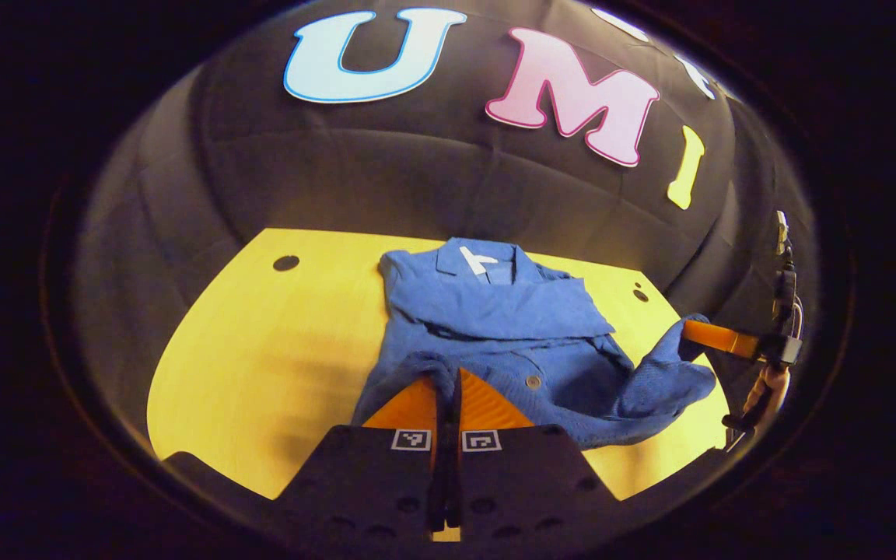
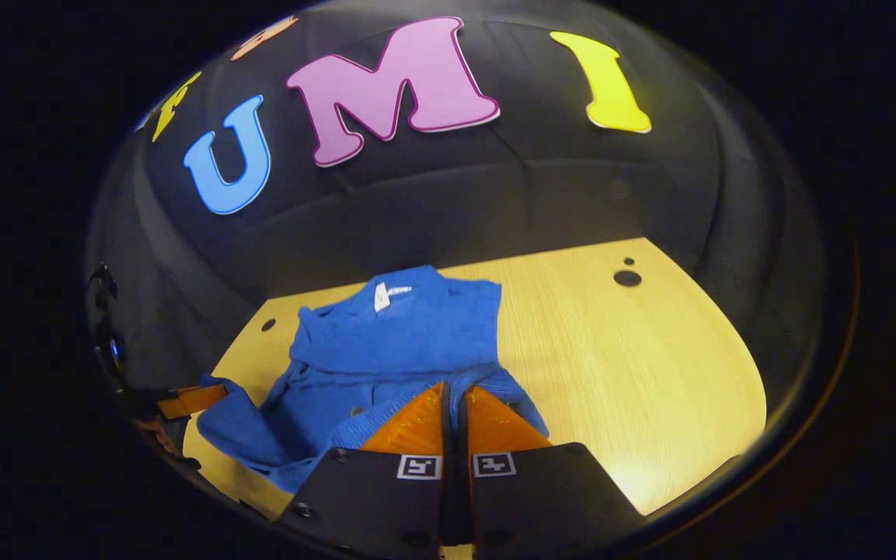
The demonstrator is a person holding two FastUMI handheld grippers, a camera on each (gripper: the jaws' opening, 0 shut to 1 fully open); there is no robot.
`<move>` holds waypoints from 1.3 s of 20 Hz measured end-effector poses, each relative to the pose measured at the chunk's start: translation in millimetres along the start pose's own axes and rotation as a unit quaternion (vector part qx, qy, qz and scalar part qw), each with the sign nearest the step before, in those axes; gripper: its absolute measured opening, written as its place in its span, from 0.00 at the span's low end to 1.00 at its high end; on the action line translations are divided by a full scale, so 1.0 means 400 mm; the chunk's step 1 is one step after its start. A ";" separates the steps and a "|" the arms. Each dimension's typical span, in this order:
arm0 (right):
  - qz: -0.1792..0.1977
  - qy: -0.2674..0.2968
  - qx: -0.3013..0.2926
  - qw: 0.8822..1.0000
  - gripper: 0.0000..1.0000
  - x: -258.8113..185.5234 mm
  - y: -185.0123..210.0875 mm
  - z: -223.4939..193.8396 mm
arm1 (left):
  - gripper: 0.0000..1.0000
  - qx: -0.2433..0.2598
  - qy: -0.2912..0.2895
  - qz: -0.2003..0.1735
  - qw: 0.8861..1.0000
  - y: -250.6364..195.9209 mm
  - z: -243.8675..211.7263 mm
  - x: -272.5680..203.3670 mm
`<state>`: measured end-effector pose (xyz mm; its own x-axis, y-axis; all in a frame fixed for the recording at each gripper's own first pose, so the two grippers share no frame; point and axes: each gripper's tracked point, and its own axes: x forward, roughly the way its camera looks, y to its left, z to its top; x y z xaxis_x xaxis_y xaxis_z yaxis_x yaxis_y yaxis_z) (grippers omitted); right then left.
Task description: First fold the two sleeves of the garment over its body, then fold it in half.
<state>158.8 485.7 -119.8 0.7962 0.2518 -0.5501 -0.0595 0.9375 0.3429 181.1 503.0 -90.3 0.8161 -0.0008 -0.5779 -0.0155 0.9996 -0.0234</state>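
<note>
The blue garment lies lengthwise on the tabletop, collar toward the wall; both grippers' fingers pinch its near hem.

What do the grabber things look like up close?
Each gripper, left and right, has two wedge-shaped fingers with ridged faces, set on flat black plates with screw holes. Every plate carries a small square black-and-white marker. Farther off, the right gripper shows dark cables above its body.
</note>
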 end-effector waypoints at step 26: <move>-0.066 -0.142 -0.060 0.986 0.96 0.293 -0.073 0.220 | 0.84 0.050 -0.171 0.081 0.981 0.122 0.303 0.243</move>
<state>307.0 466.6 -127.3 0.9376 0.0646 -0.3416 -0.0020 0.9836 0.1805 329.6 555.0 -48.8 0.9536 0.1513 -0.2604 -0.1188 0.9835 0.1365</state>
